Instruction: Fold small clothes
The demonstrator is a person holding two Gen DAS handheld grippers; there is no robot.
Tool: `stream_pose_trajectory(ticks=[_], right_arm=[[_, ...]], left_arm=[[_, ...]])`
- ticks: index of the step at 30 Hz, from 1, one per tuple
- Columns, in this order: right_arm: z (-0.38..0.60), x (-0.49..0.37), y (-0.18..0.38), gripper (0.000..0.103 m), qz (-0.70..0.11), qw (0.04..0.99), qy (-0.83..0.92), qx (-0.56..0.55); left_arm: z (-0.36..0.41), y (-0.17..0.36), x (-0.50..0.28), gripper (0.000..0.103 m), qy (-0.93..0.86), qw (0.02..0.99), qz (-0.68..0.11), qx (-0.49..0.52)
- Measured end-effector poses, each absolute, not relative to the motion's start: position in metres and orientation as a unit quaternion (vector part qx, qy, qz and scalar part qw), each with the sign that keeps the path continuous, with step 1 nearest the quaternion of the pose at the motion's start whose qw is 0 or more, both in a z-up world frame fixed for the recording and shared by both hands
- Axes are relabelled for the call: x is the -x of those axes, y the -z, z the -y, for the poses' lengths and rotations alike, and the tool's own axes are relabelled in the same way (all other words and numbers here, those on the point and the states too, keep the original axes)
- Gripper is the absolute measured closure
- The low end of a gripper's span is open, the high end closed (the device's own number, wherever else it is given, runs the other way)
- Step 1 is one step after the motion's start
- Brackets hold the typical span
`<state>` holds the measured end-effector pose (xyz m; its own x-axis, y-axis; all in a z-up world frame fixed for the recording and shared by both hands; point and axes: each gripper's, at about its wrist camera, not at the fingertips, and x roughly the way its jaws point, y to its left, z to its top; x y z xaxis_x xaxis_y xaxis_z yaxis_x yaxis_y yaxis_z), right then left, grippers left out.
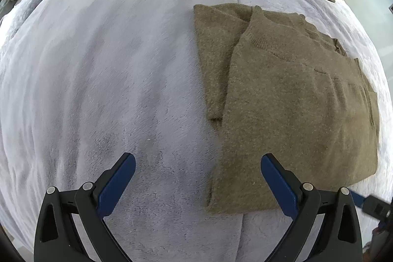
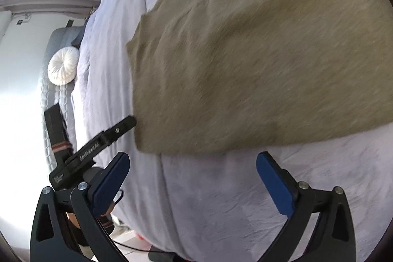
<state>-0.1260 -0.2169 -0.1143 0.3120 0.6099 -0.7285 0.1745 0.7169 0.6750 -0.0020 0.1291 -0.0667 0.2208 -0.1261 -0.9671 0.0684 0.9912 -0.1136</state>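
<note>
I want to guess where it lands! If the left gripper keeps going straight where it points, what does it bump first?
Probably the grey blanket, just beside the near edge of the brown sweater. The left gripper is open, so its right-side finger may brush the sweater first. Depth is hard to judge here.

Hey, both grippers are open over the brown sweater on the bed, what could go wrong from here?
1. The sweater lies in stacked layers; a pinch at its near edge may lift only the top one.
2. The soft blanket could get caught in the left gripper along with the fabric.
3. The right gripper view is blurred, so a grab might miss the edge.
</note>
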Motion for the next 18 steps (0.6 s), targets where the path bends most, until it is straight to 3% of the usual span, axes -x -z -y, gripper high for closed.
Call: stream_pose_trajectory(ticks=[18], right_arm=[[0.173,0.116,0.152,0.0,-0.563,0.672,-0.171,-0.449]], left_arm=[[-0.155,0.074,0.007,0.001,0.065,0.769,-0.634,0.042]])
